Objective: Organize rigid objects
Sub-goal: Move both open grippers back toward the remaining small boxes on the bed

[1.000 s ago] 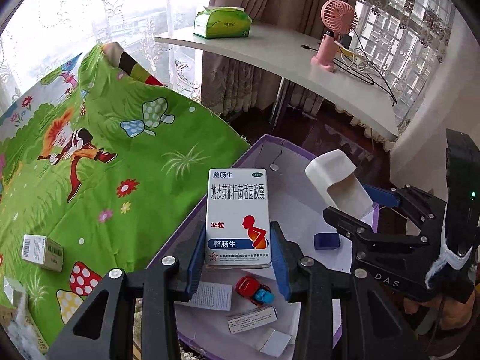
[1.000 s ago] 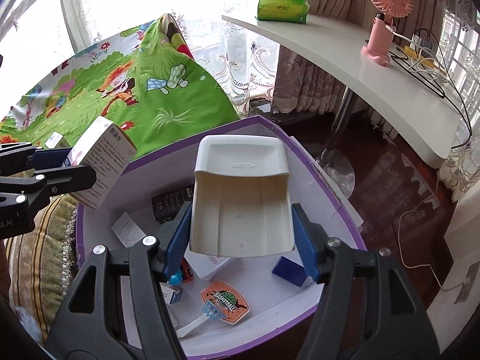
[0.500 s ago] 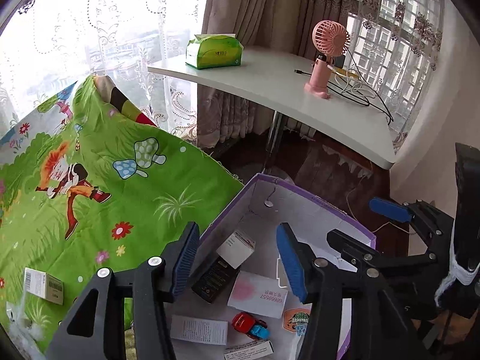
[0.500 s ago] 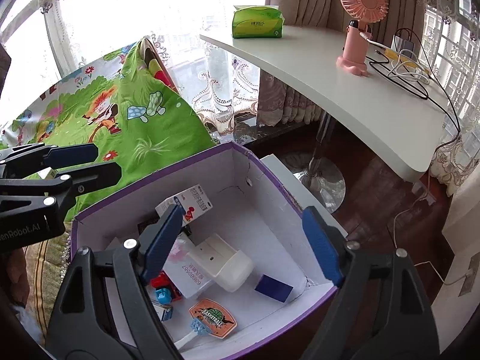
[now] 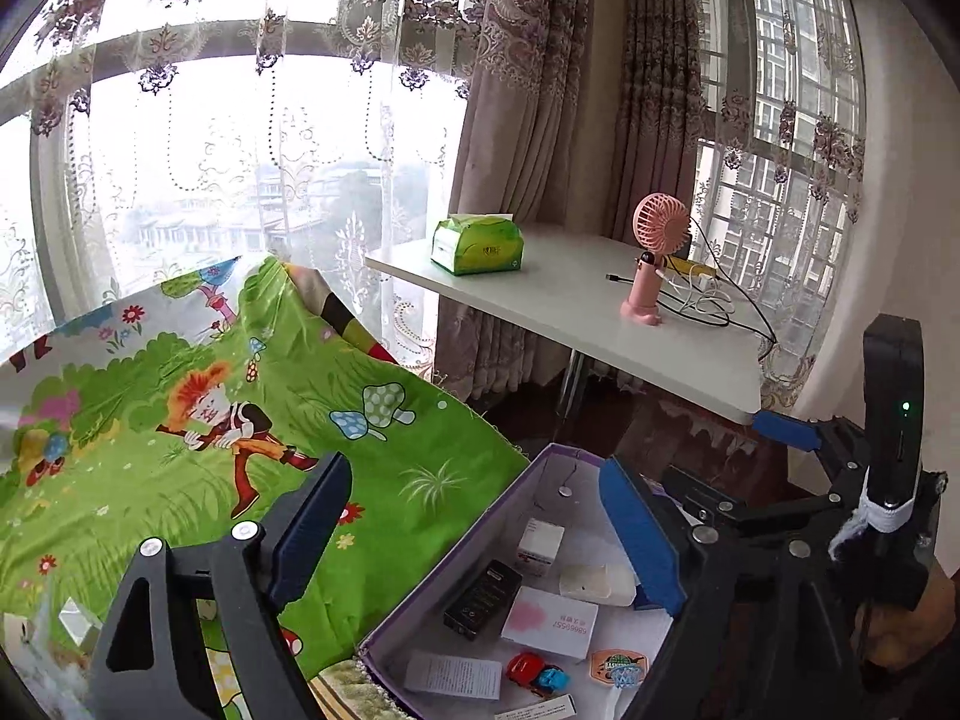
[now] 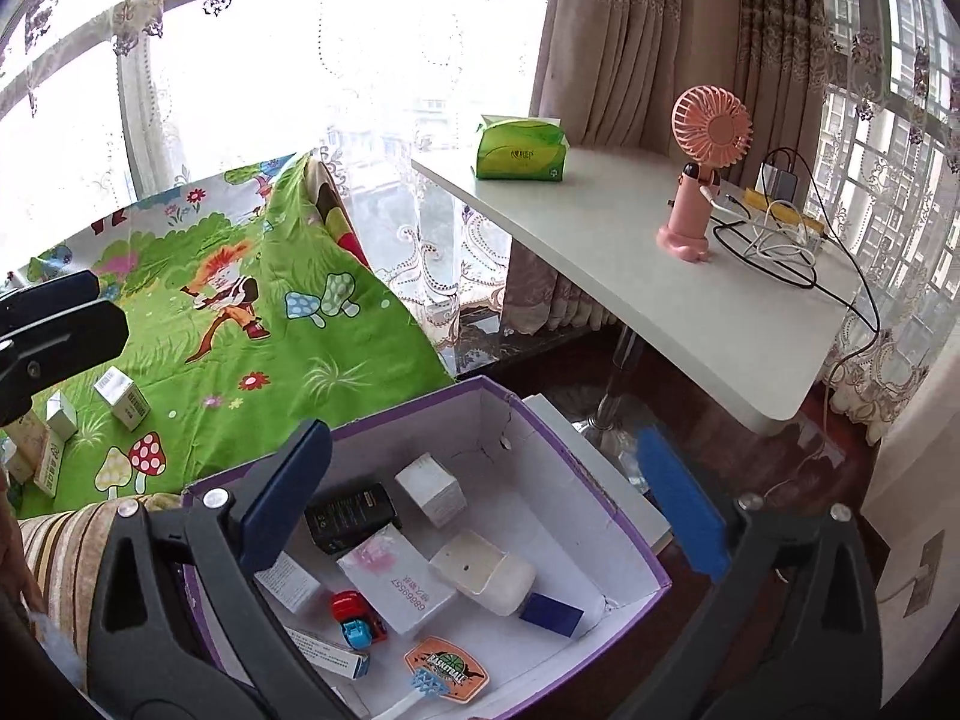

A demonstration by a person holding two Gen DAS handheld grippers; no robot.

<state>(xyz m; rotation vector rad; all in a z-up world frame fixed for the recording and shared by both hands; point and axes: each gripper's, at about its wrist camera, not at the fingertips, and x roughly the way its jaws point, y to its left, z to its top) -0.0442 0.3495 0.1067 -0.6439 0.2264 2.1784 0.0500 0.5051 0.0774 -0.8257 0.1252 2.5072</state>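
Readable print inside the purple box point(image 6: 618, 534)

"BASKETBALL" is read on the orange badge point(image 6: 445, 668); "6866957", seemingly, is printed upside down on the pink-white carton point(image 6: 396, 579).

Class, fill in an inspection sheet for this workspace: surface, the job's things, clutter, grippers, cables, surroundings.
Surface: green cartoon blanket.
Job's things: purple-rimmed box holds a black box, white cube box, white holder, toy car; small cartons lie loose on the blanket.
Clutter: nothing seen.
Grippers: left gripper and right gripper open, empty, above the box.
Cables: black and white leads on the white desk.
Surroundings: pink fan, green tissue pack, lace curtains.
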